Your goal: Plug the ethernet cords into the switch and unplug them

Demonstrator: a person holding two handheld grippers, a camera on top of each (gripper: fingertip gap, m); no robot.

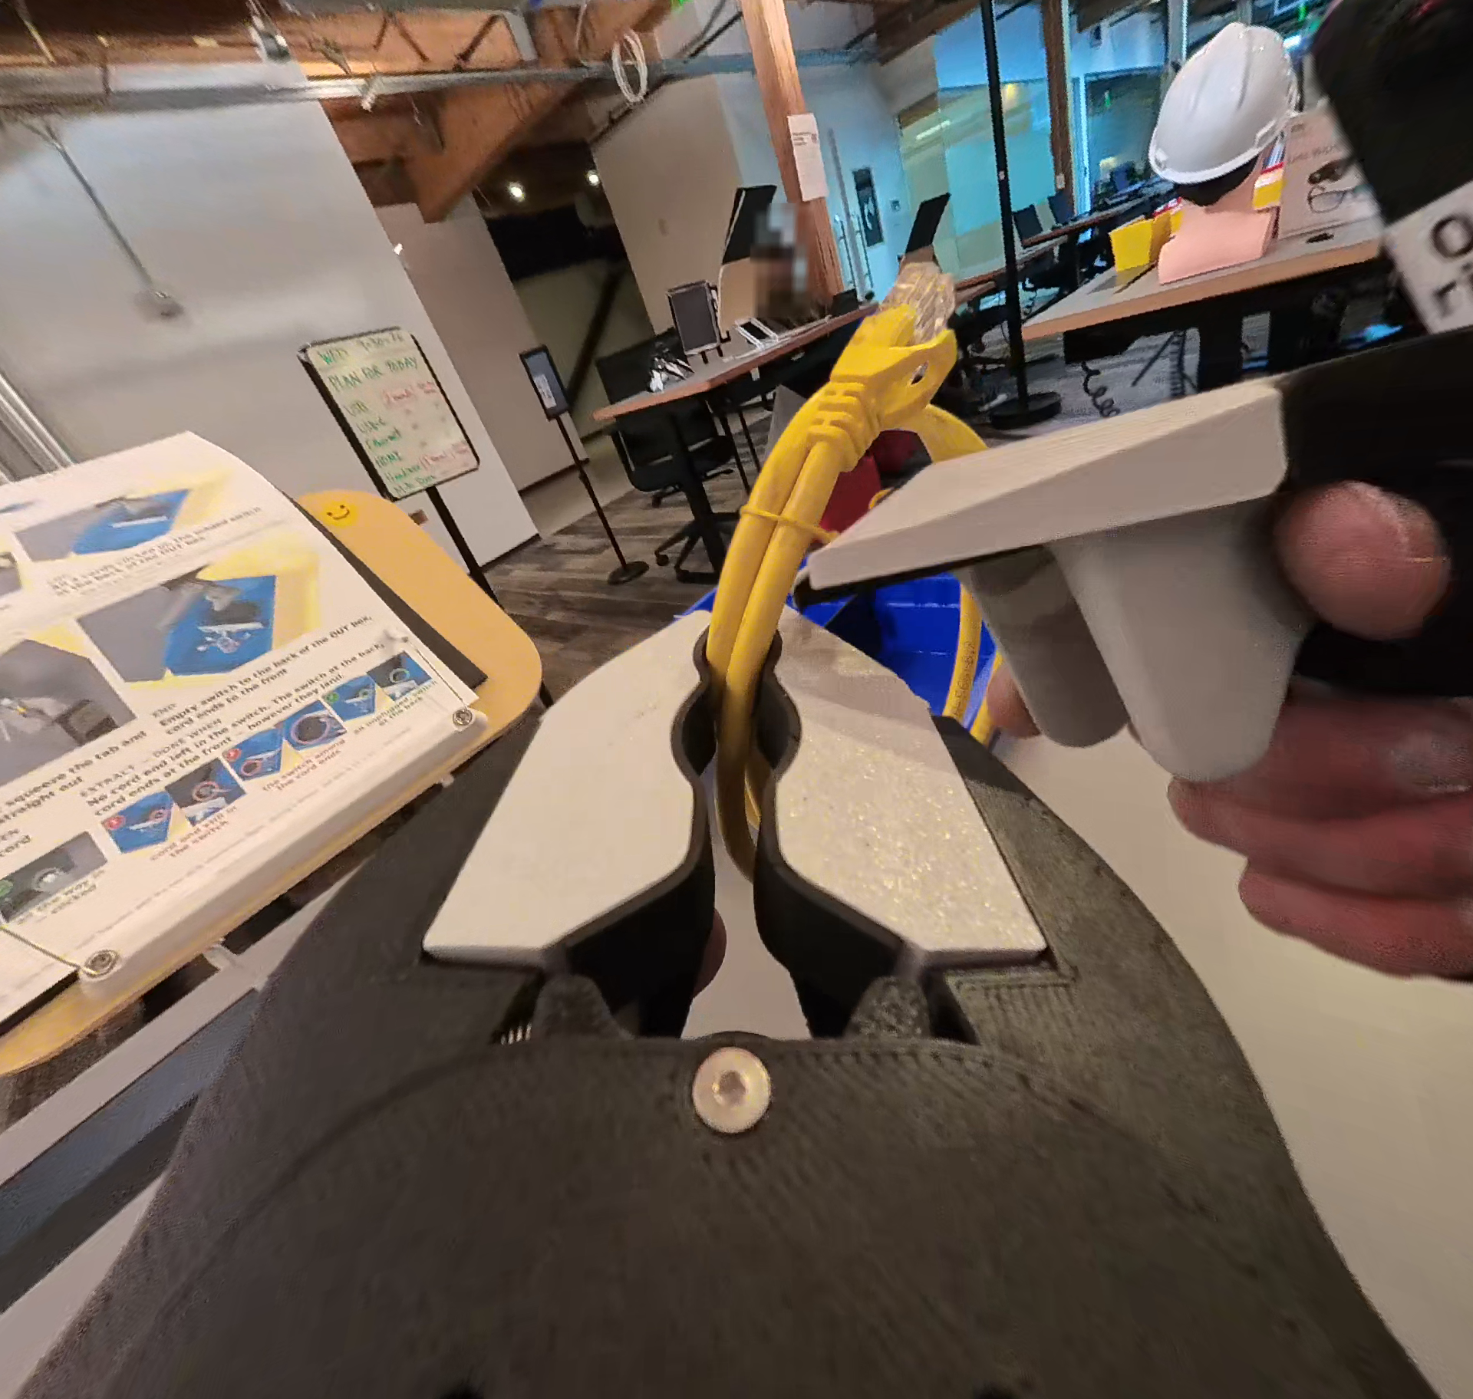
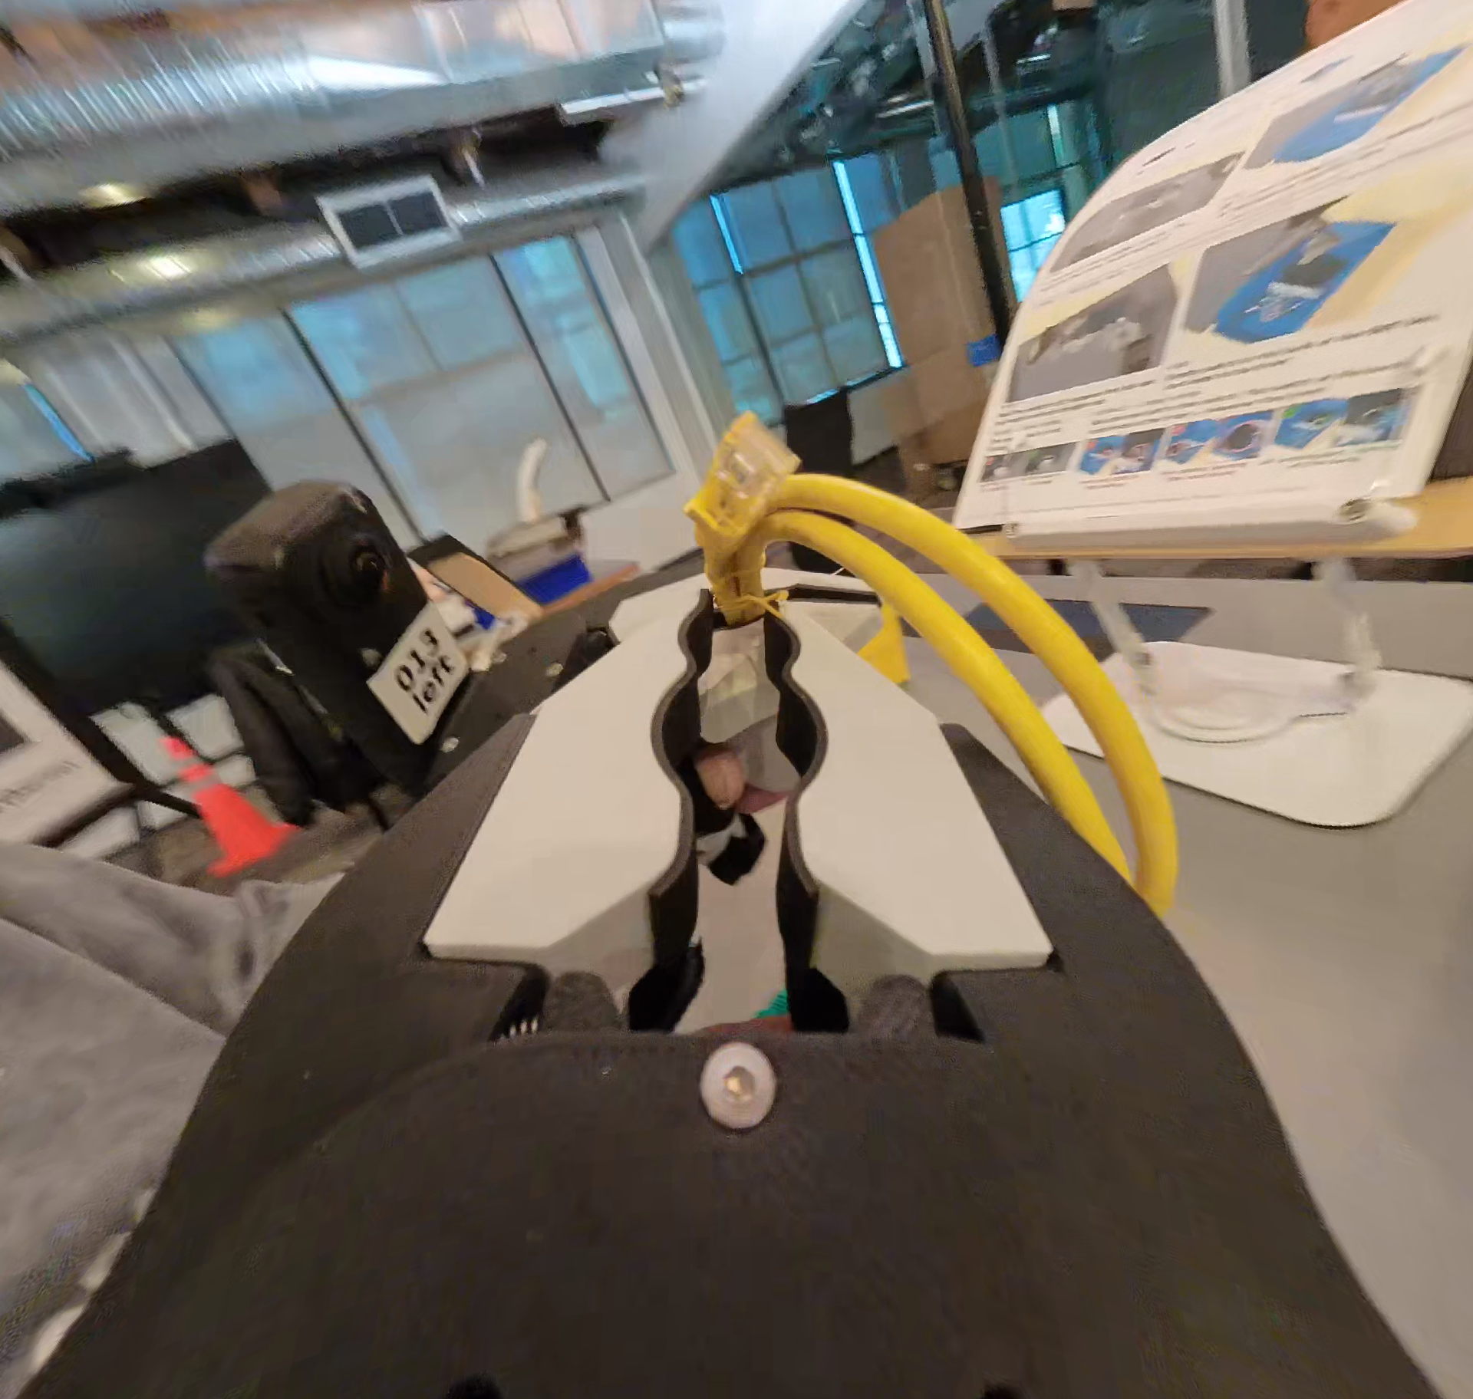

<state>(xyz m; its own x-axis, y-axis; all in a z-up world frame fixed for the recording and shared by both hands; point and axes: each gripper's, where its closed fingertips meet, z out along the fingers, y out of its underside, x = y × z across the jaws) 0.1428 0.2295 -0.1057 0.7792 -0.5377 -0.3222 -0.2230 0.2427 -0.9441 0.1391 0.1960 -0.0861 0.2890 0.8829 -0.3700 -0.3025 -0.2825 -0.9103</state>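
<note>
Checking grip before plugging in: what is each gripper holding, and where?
Both hold the yellow ethernet cord. The left gripper clamps its doubled strands below the plug; the right gripper pinches it at the tie just under the plug.

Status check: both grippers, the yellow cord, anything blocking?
Left gripper shut on the bundled yellow ethernet cord, clear plug pointing up. Right gripper shut on the same cord near the tie. Switch not in view. No visible obstruction.

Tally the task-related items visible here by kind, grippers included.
Grippers: 2, left gripper and right gripper
Yellow ethernet cord: 1, looped and tied, both grippers shut on it
Clear plugs on it: 2
Instruction sheet on a stand: 1
Switch: 0 in view
Total: 6
</note>
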